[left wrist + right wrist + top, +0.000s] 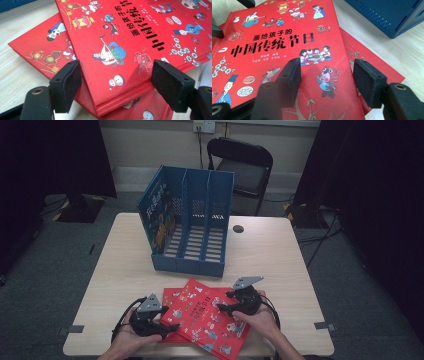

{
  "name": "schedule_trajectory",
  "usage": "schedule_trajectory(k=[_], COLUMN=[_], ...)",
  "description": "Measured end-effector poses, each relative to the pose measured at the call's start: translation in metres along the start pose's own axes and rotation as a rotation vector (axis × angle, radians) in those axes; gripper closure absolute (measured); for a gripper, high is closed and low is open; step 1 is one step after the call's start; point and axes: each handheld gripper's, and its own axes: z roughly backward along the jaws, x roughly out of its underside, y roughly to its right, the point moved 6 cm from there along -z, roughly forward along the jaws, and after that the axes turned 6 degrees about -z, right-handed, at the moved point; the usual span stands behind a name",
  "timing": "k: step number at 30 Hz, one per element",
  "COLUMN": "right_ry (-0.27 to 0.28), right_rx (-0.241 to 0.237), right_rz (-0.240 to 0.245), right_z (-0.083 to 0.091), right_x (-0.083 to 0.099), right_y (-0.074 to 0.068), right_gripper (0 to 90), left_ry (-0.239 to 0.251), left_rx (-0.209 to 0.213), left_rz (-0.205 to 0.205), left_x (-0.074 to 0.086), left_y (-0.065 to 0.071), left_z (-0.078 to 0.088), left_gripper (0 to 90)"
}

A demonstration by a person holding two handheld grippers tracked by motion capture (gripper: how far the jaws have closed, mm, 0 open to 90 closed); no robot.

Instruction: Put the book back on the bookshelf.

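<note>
Two red hardcover picture books lie stacked and skewed at the near edge of the worktop (115, 265), the upper book (207, 315) resting across the lower book (175, 336), of which only corners and an edge strip are exposed. The left hand-held gripper (170, 326) is held at the near left corner of the upper book; its jaws stand wide with that corner between them, and the pads (66, 85) are not seen pressing on the cover. The right hand-held gripper (223, 309) is poised over the right part of the same cover, jaws partly open and clear of it, nothing gripped. The upper book is judged stiff and flat, moderately heavy for its size, with a glossy cover (287, 50) that is likely to be slippery under the pads. A hold is best taken across the thickness at the spine (120, 105) or at an overhanging corner, where the board is rigid; a grip on the cover alone would probably let the book fall open. Beyond the books stands a blue three-slot file holder (192, 225), one further book (159, 210) already upright in its left slot. A black folding chair (242, 167) is seen behind the worktop.
</note>
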Motion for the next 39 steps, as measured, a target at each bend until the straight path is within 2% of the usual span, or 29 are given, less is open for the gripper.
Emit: schedule_trajectory(k=[5, 18, 25, 29, 39], right_ry=[-0.004, -0.005, -0.009, -0.008, -0.006], right_rx=[0.004, 0.026, 0.03, 0.034, 0.052], right_rz=[0.0, -0.029, -0.047, -0.055, -0.058], right_z=[0.0, 0.011, 0.019, 0.021, 0.024], right_x=[0.0, 0.009, 0.015, 0.017, 0.019], right_y=[0.0, 0.005, 0.009, 0.011, 0.012], right_gripper=[40.2, 40.3, 40.4, 40.0, 40.0], left_ry=[-0.002, -0.002, 0.003, 0.005, 0.02], left_rx=[0.002, -0.012, -0.057, -0.062, -0.077], left_rz=[-0.002, 0.031, 0.029, 0.022, 0.026], left_x=[-0.001, -0.011, -0.02, -0.024, -0.027], left_y=[0.0, -0.015, -0.022, -0.028, -0.03], left_z=[-0.001, -0.009, -0.015, -0.02, -0.024], left_gripper=[24.3, 30.4, 33.0, 33.3, 33.1])
